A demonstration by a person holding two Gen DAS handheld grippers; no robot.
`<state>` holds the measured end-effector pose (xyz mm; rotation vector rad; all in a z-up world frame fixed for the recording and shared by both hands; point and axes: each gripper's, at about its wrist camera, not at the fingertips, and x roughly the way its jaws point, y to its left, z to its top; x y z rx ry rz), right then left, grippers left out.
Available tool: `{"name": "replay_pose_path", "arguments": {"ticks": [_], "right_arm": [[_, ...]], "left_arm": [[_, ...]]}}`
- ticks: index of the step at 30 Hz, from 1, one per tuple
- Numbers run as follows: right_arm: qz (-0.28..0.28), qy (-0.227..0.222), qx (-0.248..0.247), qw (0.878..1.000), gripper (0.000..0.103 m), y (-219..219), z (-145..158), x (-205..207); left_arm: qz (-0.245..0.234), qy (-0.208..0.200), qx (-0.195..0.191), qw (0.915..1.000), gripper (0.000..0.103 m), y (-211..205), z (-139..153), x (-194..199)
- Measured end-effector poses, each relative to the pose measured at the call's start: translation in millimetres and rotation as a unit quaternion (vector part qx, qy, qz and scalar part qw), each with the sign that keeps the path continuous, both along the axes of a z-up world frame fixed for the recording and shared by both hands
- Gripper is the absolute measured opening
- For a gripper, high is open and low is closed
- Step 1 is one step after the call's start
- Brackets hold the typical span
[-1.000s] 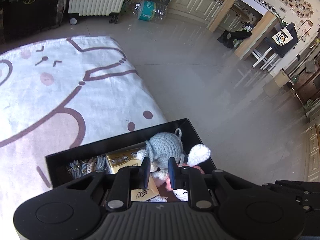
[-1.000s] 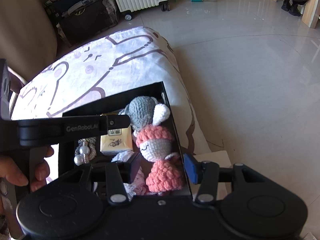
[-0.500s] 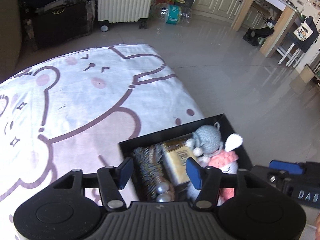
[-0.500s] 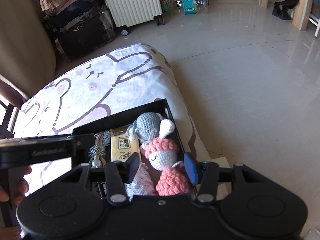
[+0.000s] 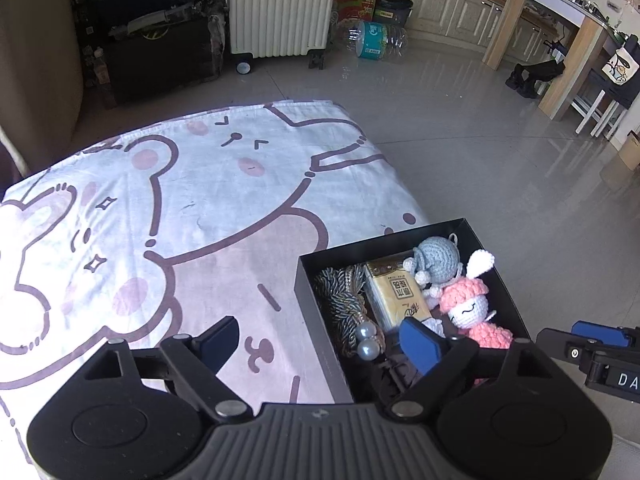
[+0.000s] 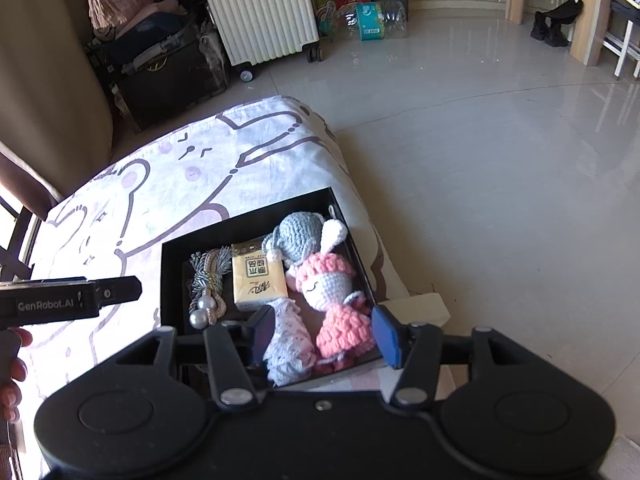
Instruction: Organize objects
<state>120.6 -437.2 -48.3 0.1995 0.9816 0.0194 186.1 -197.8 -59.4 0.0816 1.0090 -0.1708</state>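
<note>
The black box (image 6: 256, 216) sits on the bed, full of toys. The pink doll (image 6: 340, 308) lies long, head far, feet near, under the right gripper (image 6: 324, 338). Its fingers are opening, holding nothing. The left gripper (image 5: 320, 344) is opening too, empty.

Both wrist cams look steeply down past own claw, close above. Left claw (image 5: 320, 340) cam sits left of the black box (image 5: 496, 272), right claw (image 6: 324, 336) cam over its near edge. Shared: box, bear-print sheet (image 5: 168, 208), floor beyond.
</note>
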Motion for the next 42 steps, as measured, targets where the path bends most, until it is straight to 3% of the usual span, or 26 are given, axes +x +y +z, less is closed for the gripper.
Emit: {"name": "replay_pose_path", "arguments": {"ticks": [7,12,18,30,42], "right_arm": [[-0.001,-0.009,-0.026,1.000,0.069,10,13,-19],[-0.009,-0.013,-0.036,0.999,0.076,9,18,-30],[-0.012,-0.015,-0.051,0.998,0.096,12,19,-39],[-0.020,-0.011,-0.067,0.998,0.103,12,15,-49],[-0.027,-0.004,-0.075,0.997,0.103,10,11,-52]], "left_arm": [[0.008,-0.005,0.011,0.9999,0.102,4,10,-24],[0.006,-0.011,0.009,0.9999,0.103,6,15,-37],[0.006,-0.006,0.017,0.9998,0.103,7,12,-47],[0.003,-0.004,0.036,0.9994,0.103,8,8,-54],[0.000,-0.001,0.043,0.9991,0.103,6,5,-56]]}}
